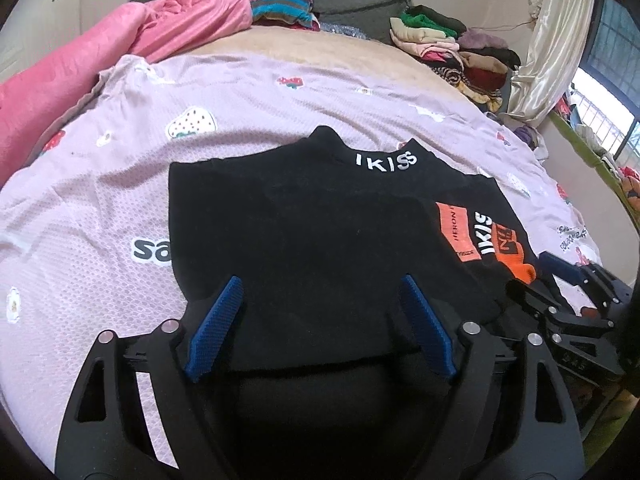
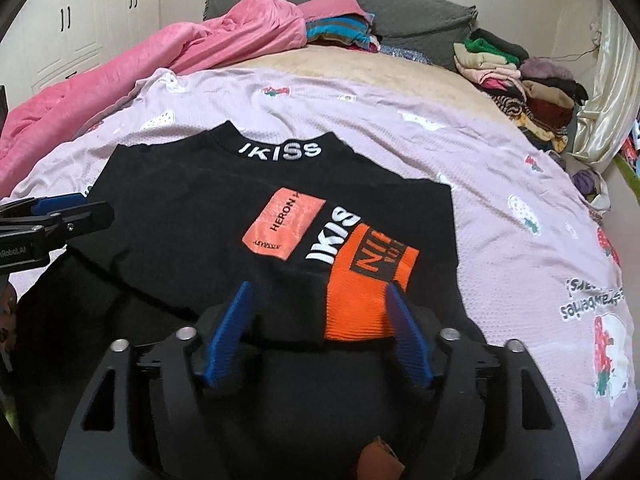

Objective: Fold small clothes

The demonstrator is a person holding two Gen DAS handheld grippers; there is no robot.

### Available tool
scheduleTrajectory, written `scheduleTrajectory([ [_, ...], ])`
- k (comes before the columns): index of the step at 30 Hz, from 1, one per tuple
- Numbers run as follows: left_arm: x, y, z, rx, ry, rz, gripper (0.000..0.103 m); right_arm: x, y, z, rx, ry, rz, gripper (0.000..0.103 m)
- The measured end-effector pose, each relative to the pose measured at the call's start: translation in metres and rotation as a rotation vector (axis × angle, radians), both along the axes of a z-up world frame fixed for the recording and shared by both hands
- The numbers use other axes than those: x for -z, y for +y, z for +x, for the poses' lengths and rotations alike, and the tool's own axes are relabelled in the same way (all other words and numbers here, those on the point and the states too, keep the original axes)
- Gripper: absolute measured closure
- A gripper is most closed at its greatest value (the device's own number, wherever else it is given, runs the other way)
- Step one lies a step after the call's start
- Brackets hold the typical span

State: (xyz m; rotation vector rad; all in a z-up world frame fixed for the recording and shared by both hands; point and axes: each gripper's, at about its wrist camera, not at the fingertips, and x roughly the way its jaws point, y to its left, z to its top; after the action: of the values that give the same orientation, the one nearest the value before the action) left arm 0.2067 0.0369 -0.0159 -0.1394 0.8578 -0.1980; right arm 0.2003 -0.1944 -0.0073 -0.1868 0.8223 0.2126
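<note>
Currently both grippers, left point(image 1: 320, 320) and right point(image 2: 318, 332), are sitting wide open, gripping nothing, over the shirt's point(image 2: 192, 224) near hem at 6 o'clock. Shirt is lying flat on the bed point(image 2: 500, 184); soft, light knit, probably bunching, so pinch hem corners.
</note>
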Motion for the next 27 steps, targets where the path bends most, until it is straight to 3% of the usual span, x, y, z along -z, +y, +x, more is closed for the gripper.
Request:
scheduleTrajectory([
  [12, -0.015, 0.005, -0.015, -0.047, -0.054, 0.036, 0.009, -0.020, 0.001, -0.019, -0.004, -0.057, 0.003, 0.017],
  [27, -0.031, 0.013, -0.056, -0.115, -0.103, 0.060, 0.010, -0.037, -0.008, -0.042, -0.011, -0.089, 0.050, 0.015],
])
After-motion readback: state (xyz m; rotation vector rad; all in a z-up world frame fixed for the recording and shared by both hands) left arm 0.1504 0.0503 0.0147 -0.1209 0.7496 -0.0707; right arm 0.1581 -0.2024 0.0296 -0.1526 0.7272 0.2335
